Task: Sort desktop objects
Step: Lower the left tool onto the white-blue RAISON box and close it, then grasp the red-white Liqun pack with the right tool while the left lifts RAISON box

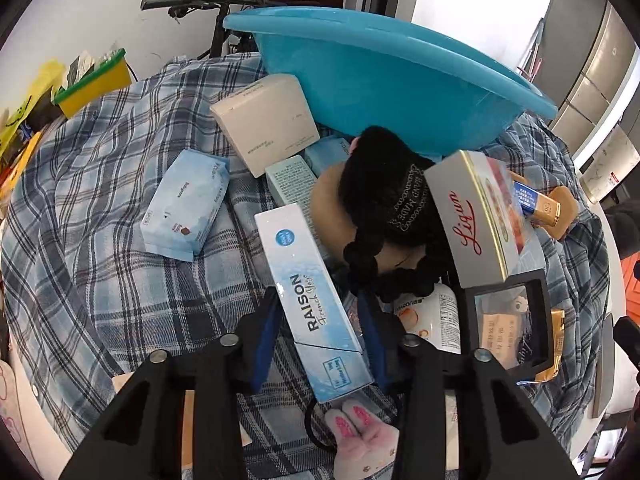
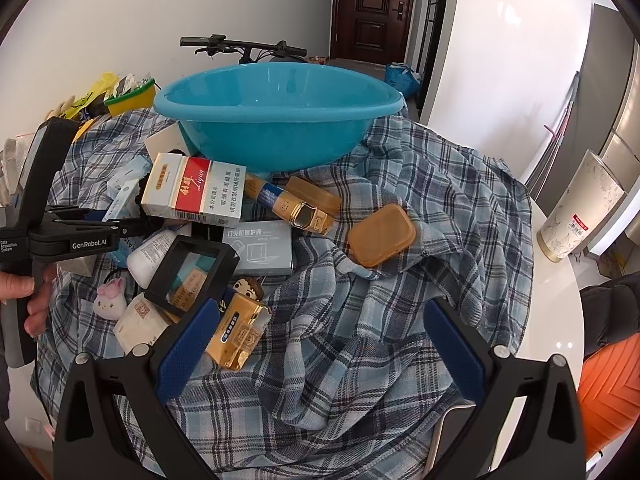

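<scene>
A large blue basin [image 2: 276,120] sits at the far side of a counter [image 2: 560,248] draped in a blue plaid cloth [image 2: 380,320]; what shows of its inside is bare, though the near wall hides the bottom. A yellow bin [image 1: 96,84] with a green rim stands at the far left, stuffed with packets too small to read.

The left gripper [image 1: 320,344] has its blue pads on either side of a pale blue RAISON carton [image 1: 312,304], holding it at its near end. In front of the basin lie a heap of small things: a red-and-white Liqun cigarette carton [image 2: 196,192], a black hair scrunchie [image 1: 384,208], a tissue pack [image 1: 188,204], a beige box [image 1: 264,120] and an amber plastic case [image 2: 380,234] (lid closed).

The right gripper [image 2: 320,344] hangs over bare cloth with its jaws wide and nothing between them.

Behind stand a bicycle [image 2: 240,46], a dark wooden door [image 2: 372,8] and white walls. The counter's near edge is cut off.
</scene>
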A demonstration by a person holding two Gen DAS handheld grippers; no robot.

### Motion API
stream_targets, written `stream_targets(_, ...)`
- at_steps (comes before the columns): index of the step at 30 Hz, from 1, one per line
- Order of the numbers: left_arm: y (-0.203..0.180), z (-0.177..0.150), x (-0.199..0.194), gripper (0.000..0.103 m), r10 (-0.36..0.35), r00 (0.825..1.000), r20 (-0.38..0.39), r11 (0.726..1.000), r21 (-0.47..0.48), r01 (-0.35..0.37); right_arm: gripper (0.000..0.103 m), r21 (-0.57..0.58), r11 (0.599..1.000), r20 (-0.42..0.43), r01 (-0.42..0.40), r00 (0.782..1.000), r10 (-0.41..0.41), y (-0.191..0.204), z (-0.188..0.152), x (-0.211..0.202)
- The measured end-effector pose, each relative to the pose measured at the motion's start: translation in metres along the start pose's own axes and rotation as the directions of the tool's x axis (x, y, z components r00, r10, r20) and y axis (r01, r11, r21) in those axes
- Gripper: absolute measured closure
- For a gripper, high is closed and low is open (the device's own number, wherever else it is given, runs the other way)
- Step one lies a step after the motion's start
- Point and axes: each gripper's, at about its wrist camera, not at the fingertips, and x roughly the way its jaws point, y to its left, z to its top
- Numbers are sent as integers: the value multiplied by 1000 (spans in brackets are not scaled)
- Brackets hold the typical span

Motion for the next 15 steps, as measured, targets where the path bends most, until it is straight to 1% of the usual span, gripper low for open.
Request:
stream_targets(1,2,-1,-1,79,2,1000,6,1000,-4,-2,1,4,1000,-3,1,1000,-1,-2,-1,1)
stream_targets(2,5,-2,-2,79,-3,1000,8,1000,-8,3,1,9,1000,-5,1,1000,-1,-3,-1,2)
stream_targets(4,10,-5,-6,79,-41,999,3,999,-20,41,1,20,1000,-6,-2,1000,3,-6,-2,3)
stream_targets(5,11,-7,-8,79,-48,999,4,999,-21,48,1,24,1000,-7,-5,1000,5,-7,-2,4)
stream_targets(7,13,-12,-14,79,-37,999,18,999,-3,37,1,28,1000,-8,-8,1000,8,-7,-4,5)
stream_targets(9,12,-16,-18,79,-26,999,26,999,35,25,1,29,1000,-10,-12,1000,12,-6,-4,6)
stream_targets(11,14,-22,-21,79,-27,999,31,999,46,25,1,26,999,-12,-22,1000,23,-2,-5,7)
stream_targets(13,14,-29,-26,79,-45,999,30,998,47,44,1,24,999,-13,-47,999,48,2,-5,8)
stream_targets(15,13,-35,-29,79,-49,998,28,997,61,48,1,33,995,-14,-96,995,96,6,-5,10)
